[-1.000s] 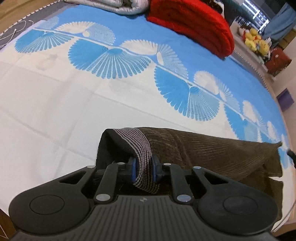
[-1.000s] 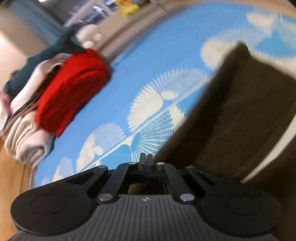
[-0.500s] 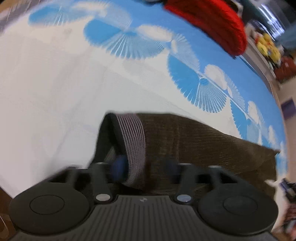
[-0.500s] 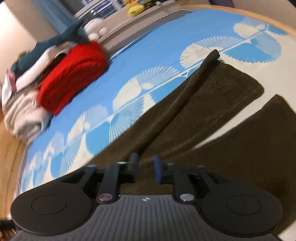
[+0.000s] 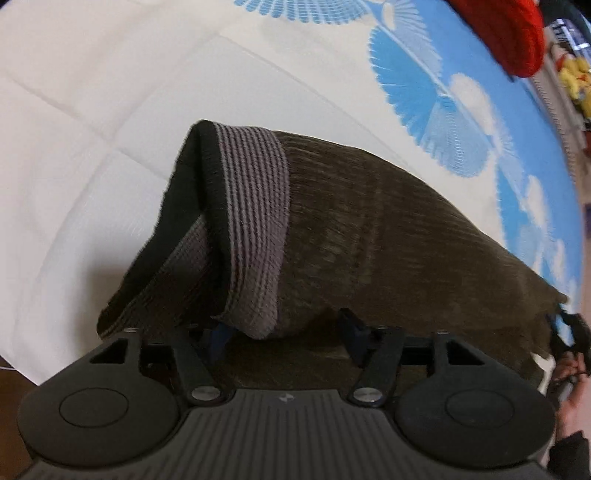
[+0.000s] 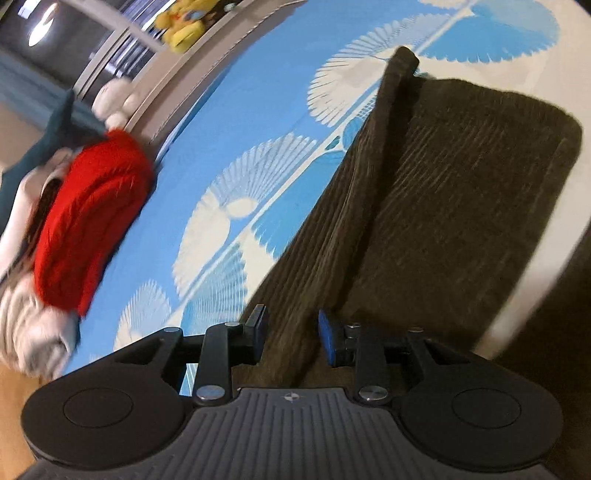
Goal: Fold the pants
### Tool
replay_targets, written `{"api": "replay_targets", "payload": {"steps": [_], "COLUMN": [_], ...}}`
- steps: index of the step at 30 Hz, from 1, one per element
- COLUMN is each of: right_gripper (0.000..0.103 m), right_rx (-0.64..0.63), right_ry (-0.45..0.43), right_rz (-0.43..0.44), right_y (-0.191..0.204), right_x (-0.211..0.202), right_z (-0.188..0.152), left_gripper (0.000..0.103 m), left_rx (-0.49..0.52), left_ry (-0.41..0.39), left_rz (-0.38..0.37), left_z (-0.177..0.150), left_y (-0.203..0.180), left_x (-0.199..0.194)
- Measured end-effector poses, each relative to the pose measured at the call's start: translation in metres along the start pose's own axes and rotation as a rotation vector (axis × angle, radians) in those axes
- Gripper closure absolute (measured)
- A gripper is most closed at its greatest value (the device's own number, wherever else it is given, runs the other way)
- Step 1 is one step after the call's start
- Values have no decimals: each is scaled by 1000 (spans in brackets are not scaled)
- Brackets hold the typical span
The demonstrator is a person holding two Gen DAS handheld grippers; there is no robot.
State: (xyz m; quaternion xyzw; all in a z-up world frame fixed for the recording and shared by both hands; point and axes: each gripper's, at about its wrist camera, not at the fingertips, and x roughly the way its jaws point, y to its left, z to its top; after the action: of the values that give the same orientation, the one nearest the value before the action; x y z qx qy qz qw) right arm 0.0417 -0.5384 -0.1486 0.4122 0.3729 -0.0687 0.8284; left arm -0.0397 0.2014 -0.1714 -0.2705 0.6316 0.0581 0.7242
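Dark brown corduroy pants (image 5: 388,236) lie on the bed, folded lengthwise, with the grey ribbed waistband (image 5: 255,221) turned over at the near end. My left gripper (image 5: 284,332) is open, its fingers spread around the waistband's lower edge, which drapes between them. In the right wrist view the pant legs (image 6: 443,192) stretch away, one laid over the other. My right gripper (image 6: 291,332) is open just above a raised fold of the leg fabric.
The bed cover (image 5: 92,122) is white with blue fan patterns. A red folded blanket (image 6: 88,221) and other piled textiles lie at the far side. Yellow plush toys (image 6: 181,26) sit on a shelf beyond. The other gripper shows at the right edge (image 5: 569,332).
Both grippers have opened. The left let go of the waistband it had pinched; the right released the leg fabric, which now lies flat on the bed.
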Motion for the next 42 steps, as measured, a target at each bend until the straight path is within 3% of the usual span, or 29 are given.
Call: {"api": "replay_targets", "payload": {"steps": [2, 4, 10, 11, 12, 14, 21, 26, 30, 34, 37, 40, 42], "right_gripper": [70, 70, 74, 79, 100, 100, 101, 102, 102, 101, 99, 97, 93], "right_rx": [38, 74, 89, 86, 79, 50, -19, -126, -152, -6, 54, 44, 142], "right_ry": [-11, -13, -55, -59, -61, -71, -209, -287, -235, -7, 118, 21, -54], "right_rz": [-11, -36, -88, -91, -89, -73, 16, -18, -122, -241, -251, -318, -327], "right_y": [-5, -11, -19, -19, -20, -18, 14, 26, -9, -83, -121, -138, -156], "right_x": [12, 23, 31, 30, 29, 24, -59, -164, -222, -220, -205, -217, -230], "right_z": [6, 11, 20, 21, 21, 22, 24, -6, -57, -100, -109, -91, -73], "left_gripper": [63, 70, 80, 81, 81, 82, 84, 84, 84, 83, 77, 66, 57], "left_rx": [-11, -24, -37, -32, -25, -16, -39, -58, -8, 92, 97, 20, 10], "left_ry": [-18, -33, -153, -186, -213, -257, -350, -388, -328, -150, -112, -102, -106], "left_rz": [46, 58, 37, 26, 17, -5, -87, -131, -86, 22, 63, 39, 37], "left_z": [4, 6, 4, 3, 2, -2, -10, -18, -26, -29, -25, -19, -18], "left_y": [-2, -1, 2, 1, 1, -2, 5, 23, 41, 44, 45, 50, 48], "left_x": [1, -1, -24, -31, -38, -47, -74, -93, -91, -59, -50, -51, -52]}}
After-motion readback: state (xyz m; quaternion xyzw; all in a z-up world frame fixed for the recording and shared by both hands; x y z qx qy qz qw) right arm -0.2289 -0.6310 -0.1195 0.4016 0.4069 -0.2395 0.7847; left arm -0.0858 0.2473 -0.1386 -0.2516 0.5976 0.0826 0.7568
